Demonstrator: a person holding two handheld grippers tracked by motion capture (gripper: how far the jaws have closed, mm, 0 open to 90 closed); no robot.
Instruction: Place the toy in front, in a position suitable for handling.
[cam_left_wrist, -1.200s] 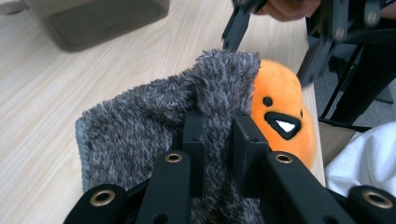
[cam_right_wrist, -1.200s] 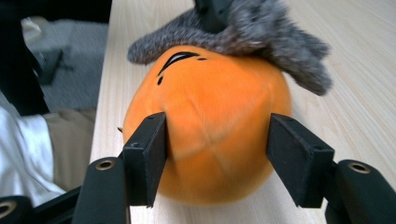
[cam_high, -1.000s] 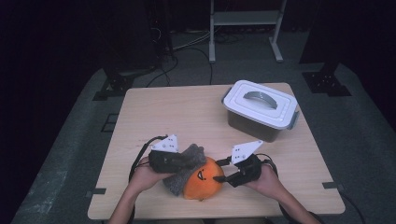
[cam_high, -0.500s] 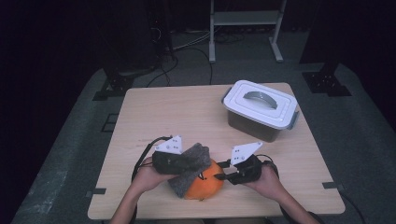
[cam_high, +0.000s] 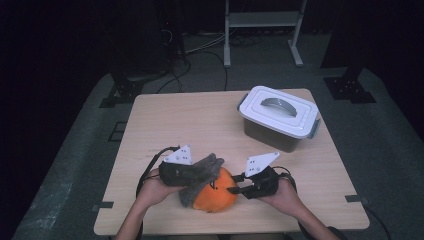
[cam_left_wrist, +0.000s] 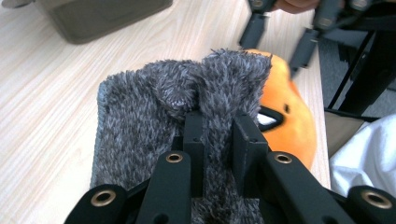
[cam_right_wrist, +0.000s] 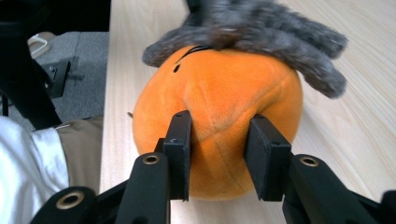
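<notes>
An orange plush ball (cam_high: 215, 196) with a stitched face lies near the table's front edge, and a grey fuzzy cloth (cam_high: 202, 172) is draped over its top left. My left gripper (cam_left_wrist: 218, 135) is shut on a fold of that cloth (cam_left_wrist: 140, 107), at the left of the plush (cam_left_wrist: 289, 121). From the right, my right gripper (cam_right_wrist: 219, 135) has just been closing. Its pads now press into the side of the plush (cam_right_wrist: 219, 88), with a bulge of orange fabric between them. The cloth (cam_right_wrist: 266, 32) hangs over the far side of the ball.
A grey lidded box (cam_high: 279, 116) with a handle stands at the back right of the wooden table (cam_high: 190, 120). The person's lap and white sleeve sit just past the near table edge. Dark floor with cables and stands surrounds the table.
The grey cloth has shifted slightly on top of the plush. Both hands have stayed almost where they were.
</notes>
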